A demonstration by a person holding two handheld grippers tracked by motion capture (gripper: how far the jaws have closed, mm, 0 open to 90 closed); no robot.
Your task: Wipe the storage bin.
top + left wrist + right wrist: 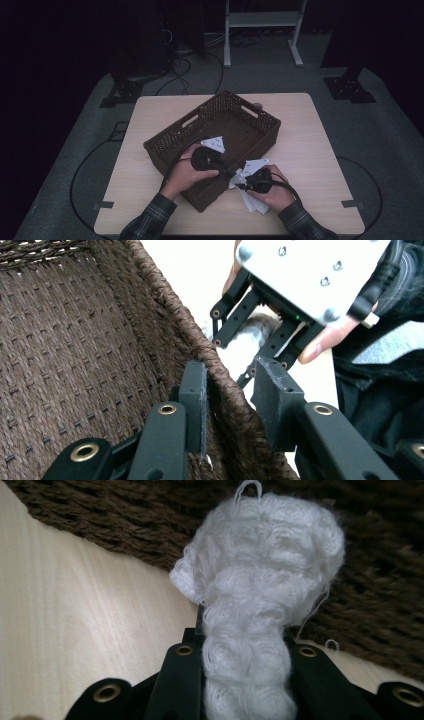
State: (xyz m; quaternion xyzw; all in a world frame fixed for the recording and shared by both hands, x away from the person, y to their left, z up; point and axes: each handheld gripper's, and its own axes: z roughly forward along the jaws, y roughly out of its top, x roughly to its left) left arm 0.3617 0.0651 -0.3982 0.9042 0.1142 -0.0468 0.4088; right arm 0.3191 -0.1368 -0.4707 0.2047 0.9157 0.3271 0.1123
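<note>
Cloth [250,630] beside basket [165,315]
Soft, light; right gripper [245,650] jaws pinch it bunched. Left gripper [230,400] jaws straddle the basket wall.

- right gripper [245,645]: two black jaws rise from the bottom edge, clamped on a white cloth [260,580] — pads press it from both sides
- cloth: fluffy looped terry, bunched into a narrow neck between the jaws, flaring into a rounded clump above them; a few loose thread loops stick out at the top and on the right
- woven basket [125,525]: dark brown wicker wall runs across the top and down the right side, just behind the cloth; the clump overlaps it — contact can't be told
- table [75,630]: light wood grain, left and lower left, meeting the basket's base along a slanted line
- brass-ringed holes visible on the jaw arms
</note>
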